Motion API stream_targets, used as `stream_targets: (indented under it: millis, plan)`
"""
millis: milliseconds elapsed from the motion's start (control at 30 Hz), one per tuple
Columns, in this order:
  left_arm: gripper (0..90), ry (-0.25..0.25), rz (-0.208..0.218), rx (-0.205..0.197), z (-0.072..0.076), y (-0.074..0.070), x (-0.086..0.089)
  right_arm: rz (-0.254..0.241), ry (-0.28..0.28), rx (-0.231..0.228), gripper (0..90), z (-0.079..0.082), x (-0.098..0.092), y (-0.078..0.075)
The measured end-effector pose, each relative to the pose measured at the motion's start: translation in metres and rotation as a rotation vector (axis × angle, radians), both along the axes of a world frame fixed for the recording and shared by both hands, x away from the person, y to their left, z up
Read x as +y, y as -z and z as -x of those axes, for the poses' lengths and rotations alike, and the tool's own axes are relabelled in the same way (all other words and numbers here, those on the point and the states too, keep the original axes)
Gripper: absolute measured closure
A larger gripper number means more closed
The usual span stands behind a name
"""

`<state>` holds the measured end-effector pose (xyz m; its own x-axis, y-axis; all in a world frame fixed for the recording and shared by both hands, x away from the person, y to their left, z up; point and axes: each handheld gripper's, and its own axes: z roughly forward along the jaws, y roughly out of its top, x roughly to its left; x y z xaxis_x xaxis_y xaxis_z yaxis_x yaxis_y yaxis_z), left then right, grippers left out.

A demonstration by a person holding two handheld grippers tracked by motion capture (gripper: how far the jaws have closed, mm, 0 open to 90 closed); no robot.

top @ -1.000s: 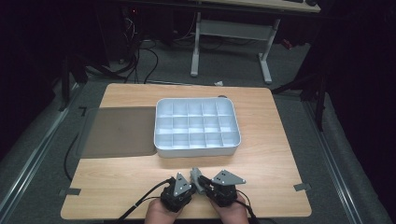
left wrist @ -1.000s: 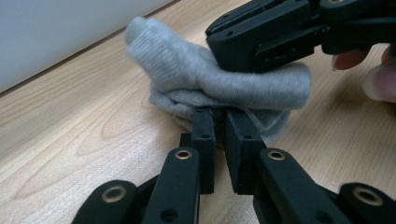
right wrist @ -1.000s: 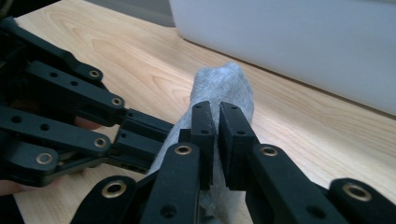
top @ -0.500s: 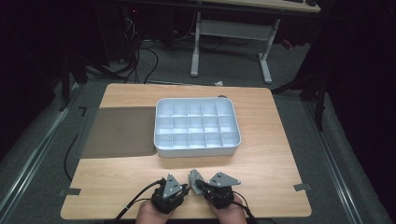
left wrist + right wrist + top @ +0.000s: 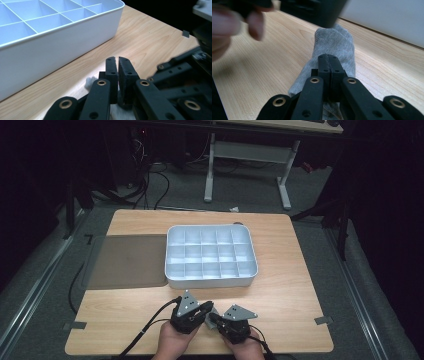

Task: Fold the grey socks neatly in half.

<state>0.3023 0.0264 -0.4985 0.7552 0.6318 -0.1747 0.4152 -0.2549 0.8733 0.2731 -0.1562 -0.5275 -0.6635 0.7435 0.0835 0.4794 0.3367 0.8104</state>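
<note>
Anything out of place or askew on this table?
Nothing stands out. The white divided tray sits square and empty beside the grey mat; a grey sock lies on the wood, undamaged.

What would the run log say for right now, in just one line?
holding: grey sock | right gripper: shut on sock | left gripper: nearly shut, just closing | white divided tray: empty | place: table near edge

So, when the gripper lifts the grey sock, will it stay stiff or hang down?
The grey sock is thin knit lying flat on the table, so it will probably droop. It looks light. The ribbed cloth should hardly slip from the right gripper.
</note>
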Motion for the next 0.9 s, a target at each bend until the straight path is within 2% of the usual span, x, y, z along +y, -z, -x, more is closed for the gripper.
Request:
stream_targets:
  millis: [133, 200, 467, 567, 633, 700, 767, 900]
  plan:
    - [87.3, -0.012, -0.036, 0.05, -0.007, 0.019, 0.0, -0.001, 0.0, 0.003, 90.0, 0.0, 0.0, 0.0]
    - [87.6, -0.014, -0.047, 0.051, -0.008, 0.025, 0.003, -0.001, -0.003, 0.003, 90.0, 0.0, 0.0, 0.0]
    - [87.6, -0.015, -0.066, 0.022, -0.006, 0.028, 0.002, -0.011, 0.002, 0.017, 86.4, -0.001, -0.004, -0.005]
    - [87.6, -0.015, -0.079, 0.012, -0.005, 0.029, 0.001, -0.031, -0.005, -0.004, 86.2, 0.003, -0.007, -0.012]
    - [87.6, -0.015, -0.083, 0.003, -0.005, 0.029, 0.001, -0.036, -0.035, -0.034, 86.6, 0.012, -0.007, -0.02]
    - [87.6, -0.016, -0.084, 0.0, -0.005, 0.03, 0.001, -0.025, -0.041, -0.034, 86.7, 0.015, -0.006, -0.019]
    - [87.6, -0.01, -0.09, -0.01, -0.003, 0.03, 0.0, 0.02, -0.039, -0.017, 86.5, 0.02, -0.005, -0.009]
    - [87.6, -0.007, -0.096, -0.026, -0.002, 0.031, 0.0, 0.008, -0.024, 0.0, 83.7, 0.022, -0.008, -0.007]
